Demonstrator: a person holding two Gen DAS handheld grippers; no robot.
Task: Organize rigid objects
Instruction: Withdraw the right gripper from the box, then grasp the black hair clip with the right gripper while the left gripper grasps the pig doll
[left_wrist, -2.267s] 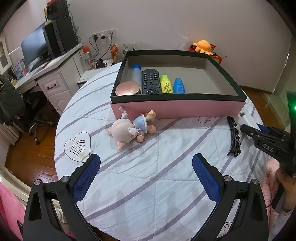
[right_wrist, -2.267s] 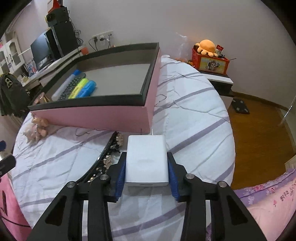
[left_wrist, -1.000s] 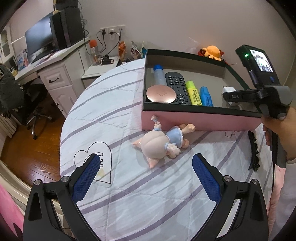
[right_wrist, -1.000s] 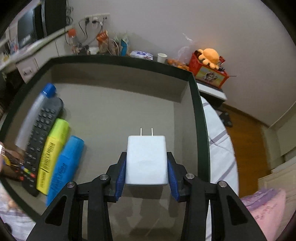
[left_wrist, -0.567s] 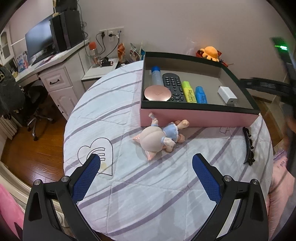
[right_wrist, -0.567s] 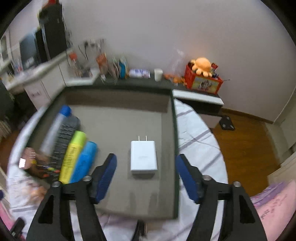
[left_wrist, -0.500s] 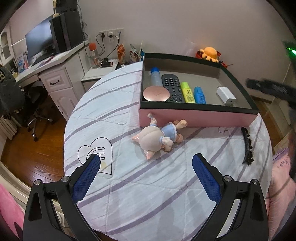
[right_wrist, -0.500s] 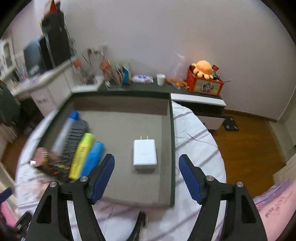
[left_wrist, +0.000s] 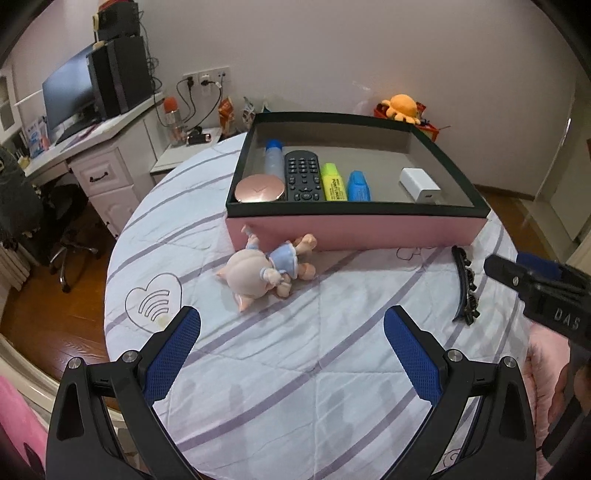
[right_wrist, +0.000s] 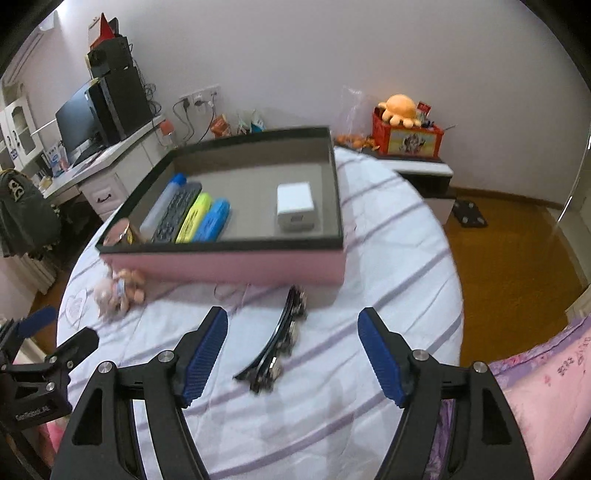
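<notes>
A pink box with a black rim (left_wrist: 354, 229) (right_wrist: 229, 264) stands on the round striped table. Inside lie a bottle, a black remote (left_wrist: 301, 175), a yellow and a blue highlighter, a round pink compact (left_wrist: 259, 189) and a white charger (left_wrist: 419, 184) (right_wrist: 295, 206). A black hair clip (right_wrist: 275, 341) (left_wrist: 464, 284) lies on the cloth in front of the box, just ahead of my open, empty right gripper (right_wrist: 291, 350). A pig doll (left_wrist: 264, 275) (right_wrist: 118, 290) lies by the box's front left corner. My left gripper (left_wrist: 291, 345) is open and empty, short of the doll.
A white desk (left_wrist: 96, 162) with monitor and speakers stands at the far left, with an office chair. A red box with an orange plush (right_wrist: 404, 129) sits on a low cabinet behind. Wooden floor lies to the right, pink bedding (right_wrist: 546, 384) at the lower right.
My right gripper carried the white charger into the box, opened and left it there, then drew back over the table to above the hair clip. The left gripper stayed open and nearly still.
</notes>
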